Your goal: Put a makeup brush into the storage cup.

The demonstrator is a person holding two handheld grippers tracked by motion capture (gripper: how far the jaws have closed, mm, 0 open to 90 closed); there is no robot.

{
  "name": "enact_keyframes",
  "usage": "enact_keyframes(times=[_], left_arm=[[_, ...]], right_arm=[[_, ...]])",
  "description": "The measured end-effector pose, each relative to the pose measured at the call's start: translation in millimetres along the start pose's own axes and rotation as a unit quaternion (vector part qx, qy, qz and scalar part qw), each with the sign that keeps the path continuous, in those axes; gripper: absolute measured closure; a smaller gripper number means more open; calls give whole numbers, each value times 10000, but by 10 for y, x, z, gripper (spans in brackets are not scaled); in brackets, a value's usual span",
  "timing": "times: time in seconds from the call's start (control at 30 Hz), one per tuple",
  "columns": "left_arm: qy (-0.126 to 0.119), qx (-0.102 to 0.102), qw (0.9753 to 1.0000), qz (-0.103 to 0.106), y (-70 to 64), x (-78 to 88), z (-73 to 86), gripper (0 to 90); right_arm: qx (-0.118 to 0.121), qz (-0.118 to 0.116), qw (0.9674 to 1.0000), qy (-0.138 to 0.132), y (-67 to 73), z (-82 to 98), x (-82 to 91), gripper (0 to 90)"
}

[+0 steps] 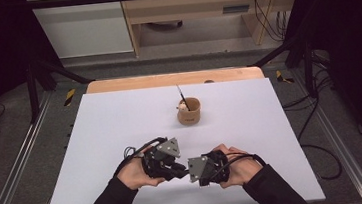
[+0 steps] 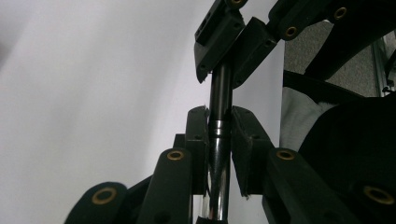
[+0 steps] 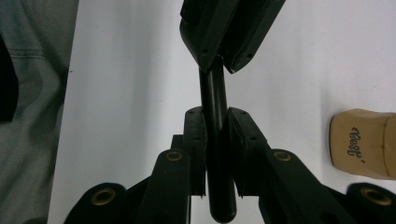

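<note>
While both tools clamp it, the pen [image 2: 219, 135] spans between them.

My workspace, lit evenly from above.
I see a white tabletop [image 1: 121, 128], grey floor [image 1: 27, 147] either side, a pale wooden cabinet [image 1: 195, 5] at the far wall, and cables [image 1: 316, 119] trailing right.

A slim black pen [image 3: 215, 154] with a glossy metal end, clamped between both tools.
</note>
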State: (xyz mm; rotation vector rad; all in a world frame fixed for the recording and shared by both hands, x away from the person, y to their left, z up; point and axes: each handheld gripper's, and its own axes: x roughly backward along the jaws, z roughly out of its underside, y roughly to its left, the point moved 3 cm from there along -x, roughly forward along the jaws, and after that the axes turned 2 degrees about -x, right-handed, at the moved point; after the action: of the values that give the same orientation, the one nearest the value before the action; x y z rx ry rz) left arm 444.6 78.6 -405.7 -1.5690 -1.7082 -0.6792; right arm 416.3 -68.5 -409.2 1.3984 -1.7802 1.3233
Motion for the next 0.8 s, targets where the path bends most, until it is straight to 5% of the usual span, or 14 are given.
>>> enact_keyframes(times=[0.33,0.57,0.8], left_arm=[[-57,25,9999,-90,24,36,15,735],[-228,117,9988,-411,69,113,45,565],[-562,245,9943,-867,144,239,88,366]], right_arm=[[-126,-61,9999,-36,1,1,-18,796],[-303,-20,9995,10,-30,65,-62,796],[-602,70,9982,5,-88,167,-31,795]])
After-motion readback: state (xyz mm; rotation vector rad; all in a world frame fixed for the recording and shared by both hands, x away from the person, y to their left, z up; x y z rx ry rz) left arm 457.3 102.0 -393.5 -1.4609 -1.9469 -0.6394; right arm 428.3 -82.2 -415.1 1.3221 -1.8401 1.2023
